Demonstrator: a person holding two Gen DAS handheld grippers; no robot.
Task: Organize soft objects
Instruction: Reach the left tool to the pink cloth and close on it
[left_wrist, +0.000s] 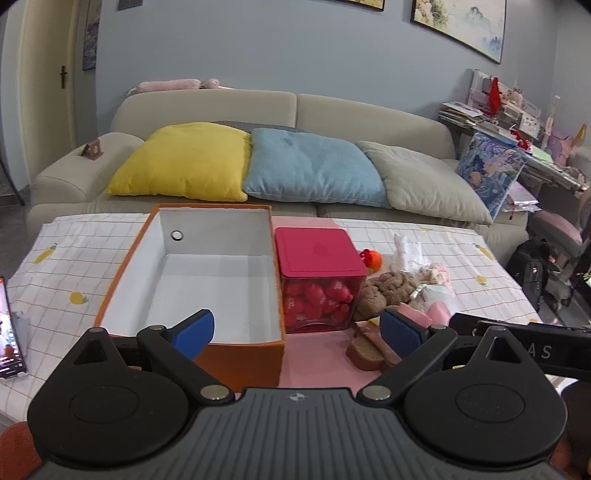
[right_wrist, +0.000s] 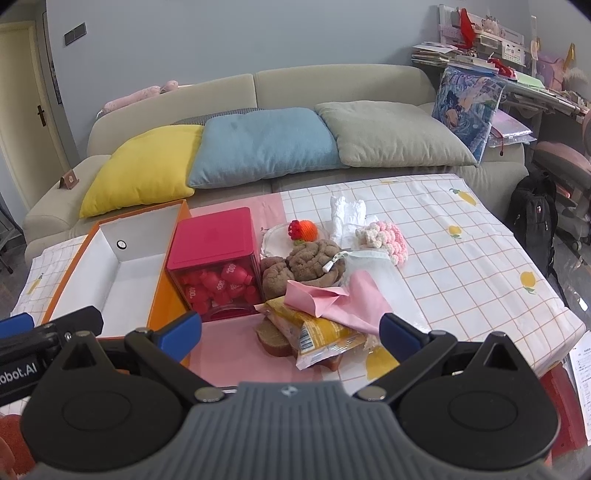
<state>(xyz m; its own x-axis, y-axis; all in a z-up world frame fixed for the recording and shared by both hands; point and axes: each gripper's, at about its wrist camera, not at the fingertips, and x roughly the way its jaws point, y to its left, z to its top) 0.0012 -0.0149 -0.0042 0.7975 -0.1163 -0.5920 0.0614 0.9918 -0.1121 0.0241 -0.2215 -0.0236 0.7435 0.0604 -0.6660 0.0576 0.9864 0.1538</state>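
table (right_wrist: 461, 258): checked cloth | sofa (right_wrist: 332, 81) behind | left claw (left_wrist: 297, 330) wide | right claw (right_wrist: 291, 330) wide

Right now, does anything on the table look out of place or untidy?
Yes. The soft things lie in a loose heap right of the red-lidded container, piled on each other: a brown plush, a pink cloth, a yellow snack packet over toy bread. The orange box beside it holds nothing. Nothing looks spilled or broken.

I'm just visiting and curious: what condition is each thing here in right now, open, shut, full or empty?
Orange box: open, empty.
Red-lidded tub: lid on, full of red pieces.
Soft toys pile: heaped on the table, outside the box.
Left gripper: open, holding nothing.
Right gripper: open, holding nothing.
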